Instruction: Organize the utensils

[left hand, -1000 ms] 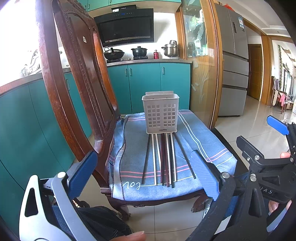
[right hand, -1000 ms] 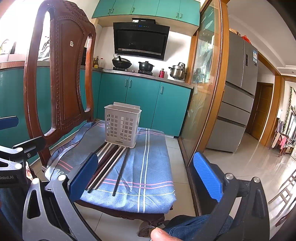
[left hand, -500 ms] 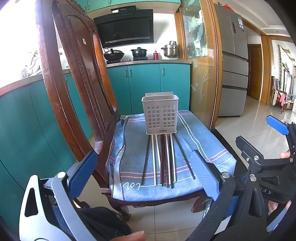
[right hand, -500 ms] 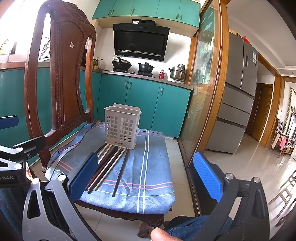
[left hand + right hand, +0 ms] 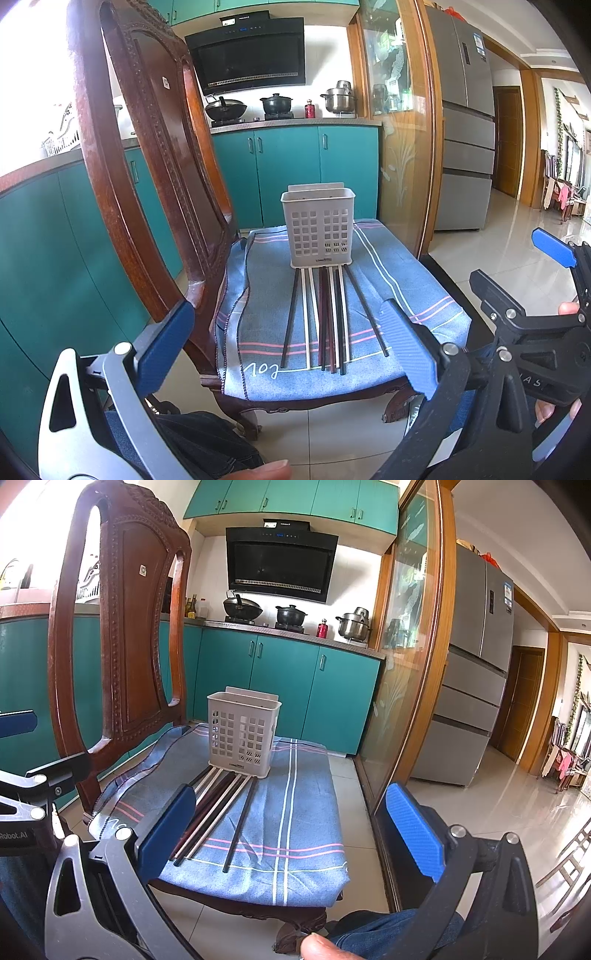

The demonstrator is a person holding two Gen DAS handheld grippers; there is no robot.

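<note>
Several chopsticks (image 5: 330,317), black, white and dark red, lie side by side on a blue striped cloth (image 5: 269,302) on a wooden chair seat. A grey slotted utensil basket (image 5: 317,230) stands upright just behind their far ends. My left gripper (image 5: 288,350) is open and empty, short of the chair's near edge. My right gripper (image 5: 295,827) is open and empty too, above the near right part of the seat. The chopsticks (image 5: 218,808) and basket (image 5: 242,733) also show in the right wrist view. The right gripper's body (image 5: 535,332) shows at the right of the left wrist view.
The carved chair back (image 5: 147,166) rises on the left of the seat. Teal kitchen cabinets (image 5: 295,170) stand behind, with pots on a stove. A glass sliding door in a wooden frame (image 5: 417,664) is to the right, then a grey fridge (image 5: 476,672). The floor is tiled.
Both views have barely shifted. The basket and chopsticks lie as before. Both grippers stay open.
</note>
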